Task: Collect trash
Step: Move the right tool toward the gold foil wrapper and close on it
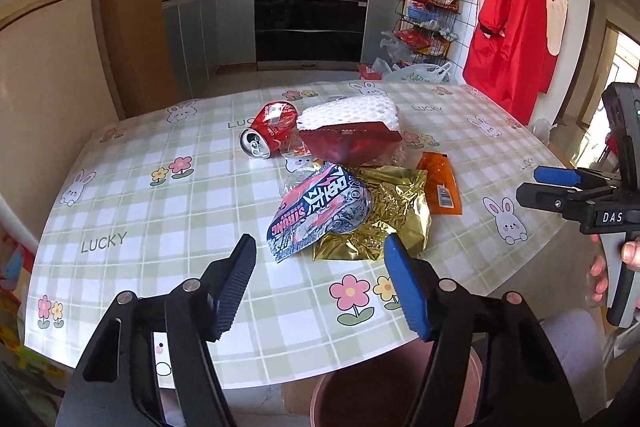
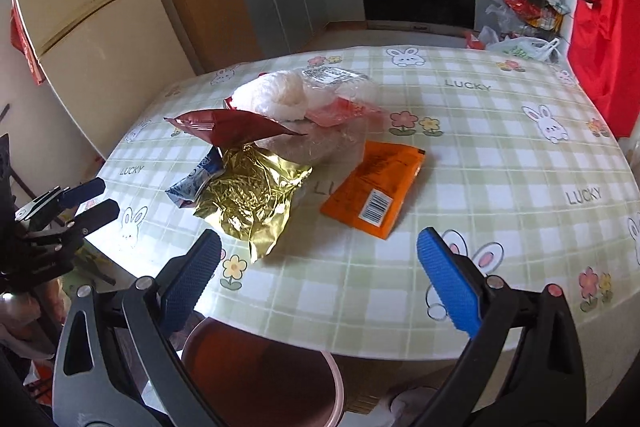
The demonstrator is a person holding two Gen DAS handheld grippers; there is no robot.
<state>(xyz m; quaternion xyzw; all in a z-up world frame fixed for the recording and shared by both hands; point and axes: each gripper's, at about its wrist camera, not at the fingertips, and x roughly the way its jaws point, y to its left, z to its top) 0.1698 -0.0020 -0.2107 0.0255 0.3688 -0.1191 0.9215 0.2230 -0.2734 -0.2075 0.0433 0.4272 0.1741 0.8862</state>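
A heap of trash lies mid-table: a crushed red can (image 1: 269, 135), a white foam net (image 1: 352, 111) on a dark red packet (image 1: 352, 143), a blue-pink wrapper (image 1: 320, 213), a gold foil bag (image 1: 386, 215) (image 2: 252, 199) and an orange sachet (image 1: 440, 187) (image 2: 376, 183). My left gripper (image 1: 322, 255) is open and empty, just short of the wrapper and foil. My right gripper (image 2: 320, 247) is open and empty over the near table edge, between foil and sachet; it also shows in the left wrist view (image 1: 536, 185). The left gripper shows in the right wrist view (image 2: 98, 197).
The round table (image 1: 132, 211) wears a green checked cloth with rabbits. A brown bin (image 2: 260, 375) (image 1: 360, 399) stands on the floor under the near edge. A fridge (image 2: 92, 27) stands left, kitchen cabinets and oven (image 1: 310, 23) behind, a red garment (image 1: 516, 15) hangs right.
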